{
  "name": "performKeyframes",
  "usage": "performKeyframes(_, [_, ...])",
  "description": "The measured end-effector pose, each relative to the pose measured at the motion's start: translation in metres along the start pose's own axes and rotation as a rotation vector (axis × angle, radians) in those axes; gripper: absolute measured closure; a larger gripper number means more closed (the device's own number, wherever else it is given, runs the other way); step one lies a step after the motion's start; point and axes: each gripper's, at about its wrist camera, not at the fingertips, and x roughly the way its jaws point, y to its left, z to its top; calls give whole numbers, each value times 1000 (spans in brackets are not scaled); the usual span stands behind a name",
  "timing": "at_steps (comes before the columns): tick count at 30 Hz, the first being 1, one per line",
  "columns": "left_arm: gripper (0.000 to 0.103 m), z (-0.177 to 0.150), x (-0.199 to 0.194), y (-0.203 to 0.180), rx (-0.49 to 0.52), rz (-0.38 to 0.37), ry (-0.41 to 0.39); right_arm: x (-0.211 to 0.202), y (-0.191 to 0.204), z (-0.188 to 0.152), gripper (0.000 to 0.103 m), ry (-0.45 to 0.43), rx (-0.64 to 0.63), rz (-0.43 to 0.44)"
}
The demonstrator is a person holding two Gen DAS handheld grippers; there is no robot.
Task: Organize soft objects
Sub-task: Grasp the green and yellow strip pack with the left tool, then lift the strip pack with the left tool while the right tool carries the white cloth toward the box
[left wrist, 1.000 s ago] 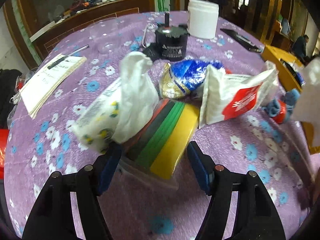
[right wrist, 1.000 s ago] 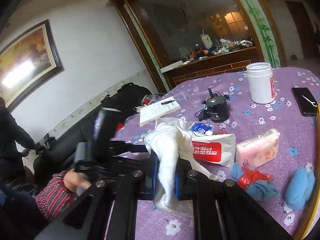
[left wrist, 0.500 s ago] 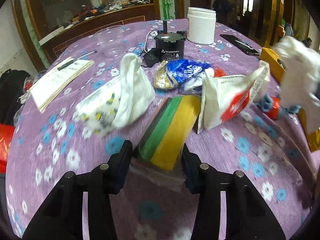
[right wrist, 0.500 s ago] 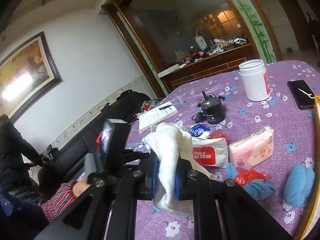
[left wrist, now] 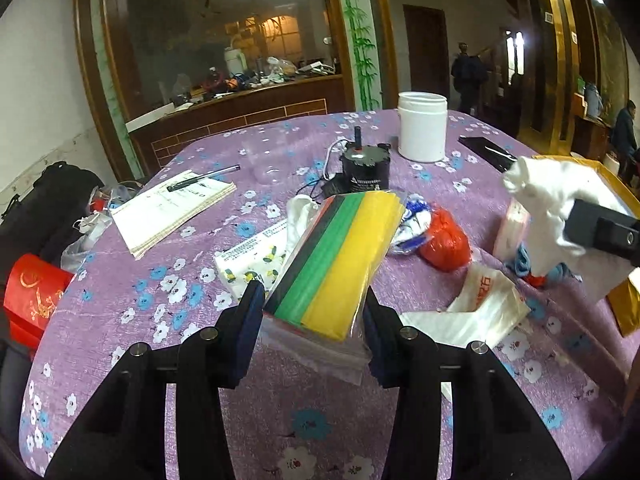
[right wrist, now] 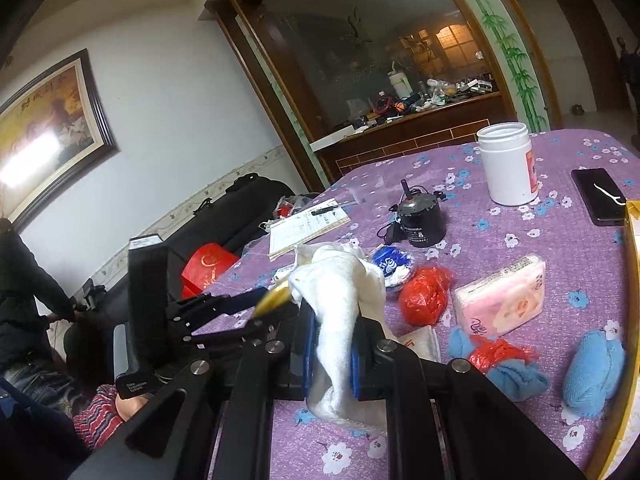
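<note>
Between the left tool's (left wrist: 314,320) pads, a striped pack (left wrist: 336,264) is sitting gripped above the counter (left wrist: 240,420); the right tool (right wrist: 332,348) is clamping a white towel (right wrist: 340,300).

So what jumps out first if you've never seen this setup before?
Probably the striped pack of red, black, green and yellow layers, lifted off the purple flowered tablecloth and squeezed between the left gripper fingers. Then the white towel clamped in the right gripper, hanging above a scatter of blue socks, a pink tissue pack and a red bag.
</note>
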Motion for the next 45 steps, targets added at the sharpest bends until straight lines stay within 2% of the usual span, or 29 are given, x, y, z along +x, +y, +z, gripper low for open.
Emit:
performKeyframes(20, [59,-2,-12,-6,30,82,-90,-1,2,0,90,-1,-8,-13])
performKeyframes(45, [59,-2,-14,-8,44,103,-108,-2,2,1,89,-12,-5,-16])
